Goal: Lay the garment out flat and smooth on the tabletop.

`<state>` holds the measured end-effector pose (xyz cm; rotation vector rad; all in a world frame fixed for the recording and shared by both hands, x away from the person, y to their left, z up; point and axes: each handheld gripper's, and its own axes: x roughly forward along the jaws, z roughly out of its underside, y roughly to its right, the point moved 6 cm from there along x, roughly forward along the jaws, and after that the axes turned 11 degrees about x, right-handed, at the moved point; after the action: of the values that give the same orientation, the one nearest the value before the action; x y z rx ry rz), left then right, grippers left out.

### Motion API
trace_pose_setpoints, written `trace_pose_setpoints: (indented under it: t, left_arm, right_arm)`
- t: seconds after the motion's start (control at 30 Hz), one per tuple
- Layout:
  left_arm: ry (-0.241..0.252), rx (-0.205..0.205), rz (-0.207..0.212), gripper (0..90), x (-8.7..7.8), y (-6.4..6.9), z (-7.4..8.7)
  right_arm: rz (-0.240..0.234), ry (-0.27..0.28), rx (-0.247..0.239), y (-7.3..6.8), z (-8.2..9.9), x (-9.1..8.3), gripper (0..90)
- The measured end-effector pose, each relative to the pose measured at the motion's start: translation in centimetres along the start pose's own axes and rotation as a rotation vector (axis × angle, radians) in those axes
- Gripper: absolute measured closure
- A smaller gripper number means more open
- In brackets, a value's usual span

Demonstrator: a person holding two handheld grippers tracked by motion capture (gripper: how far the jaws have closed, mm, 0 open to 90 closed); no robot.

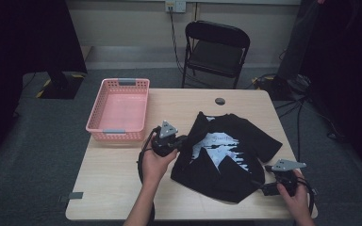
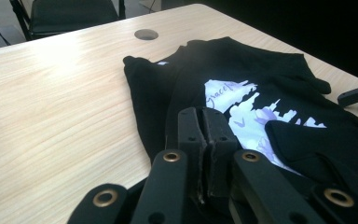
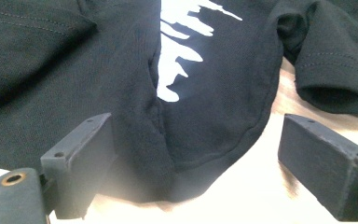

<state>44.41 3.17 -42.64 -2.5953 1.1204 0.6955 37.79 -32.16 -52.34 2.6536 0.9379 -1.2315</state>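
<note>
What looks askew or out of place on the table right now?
The black T-shirt lies crooked and only partly folded: its near side is flipped over the white print and one sleeve sticks out toward the right table edge. The pink basket overhangs the table's far left edge. Nothing looks spilled or damaged.

Black T-shirt (image 1: 226, 155) with white print, pink basket (image 1: 119, 108), pale wood table (image 1: 113, 183).
</note>
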Motion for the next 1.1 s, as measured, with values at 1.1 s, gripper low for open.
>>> trace_pose_setpoints:
  t: [1.1]
  left_arm:
    - [0.004, -0.081, -0.115, 87.4, -2.3, -4.8, 3.2]
  right_arm:
    - [0.0, 0.0, 0.0, 0.0, 0.0, 0.0, 10.4]
